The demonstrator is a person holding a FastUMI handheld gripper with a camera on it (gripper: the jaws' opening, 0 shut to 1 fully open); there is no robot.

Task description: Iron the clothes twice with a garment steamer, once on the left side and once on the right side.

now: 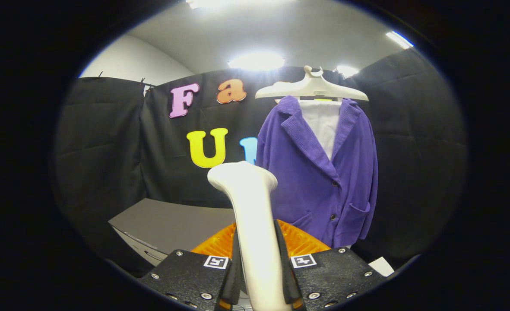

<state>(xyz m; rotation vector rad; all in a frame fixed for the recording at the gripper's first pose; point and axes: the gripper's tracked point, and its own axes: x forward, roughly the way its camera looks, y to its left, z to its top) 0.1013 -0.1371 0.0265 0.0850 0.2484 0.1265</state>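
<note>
A white garment steamer (250,207) stands upright between my fingers, its head rising well above them. My gripper (259,259) is shut on the steamer's handle, both fingers pressing its sides. Beyond the steamer and a little to the right hangs a purple corduroy jacket (319,177) with dark buttons and front pockets. It hangs on a cream hanger (311,88) over a white inner panel (323,123). The steamer's head is short of the jacket's left edge and apart from it.
A grey table or cabinet top (168,224) lies ahead to the left, below the black cloth wall. Behind the steamer, just past my fingers, sits an orange ribbed object (300,242). A white corner (382,265) shows low beside the right finger.
</note>
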